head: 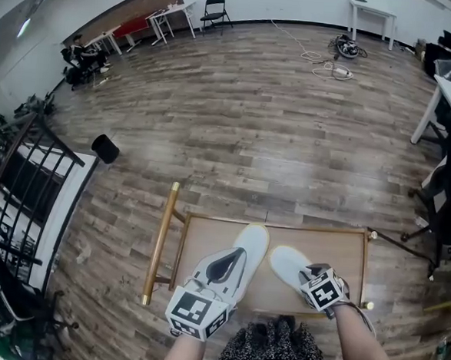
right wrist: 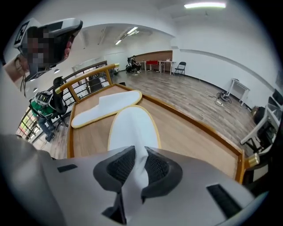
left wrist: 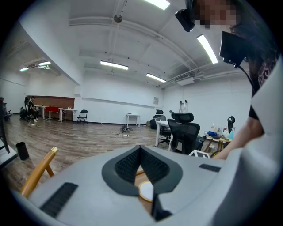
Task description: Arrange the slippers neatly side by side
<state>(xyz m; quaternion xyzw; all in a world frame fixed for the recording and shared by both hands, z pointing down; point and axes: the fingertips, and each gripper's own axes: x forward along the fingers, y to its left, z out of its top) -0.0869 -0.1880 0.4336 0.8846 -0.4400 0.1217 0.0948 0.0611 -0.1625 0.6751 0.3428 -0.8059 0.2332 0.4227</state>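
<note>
Your right gripper (right wrist: 136,160) has its jaws pinching the near end of the right slipper (right wrist: 132,126). That slipper's long axis runs away from you across the table (right wrist: 190,137), toe angled toward the table's middle. The left slipper (head: 251,243) lies just beside it, toe leaning the opposite way, so the toes nearly meet. Your left gripper (left wrist: 140,149) hovers over the left slipper's near end, jaw tips pressed together on nothing.

Left slipper (head: 249,245) lies beside right slipper (head: 287,263) on table (head: 349,257).
</note>
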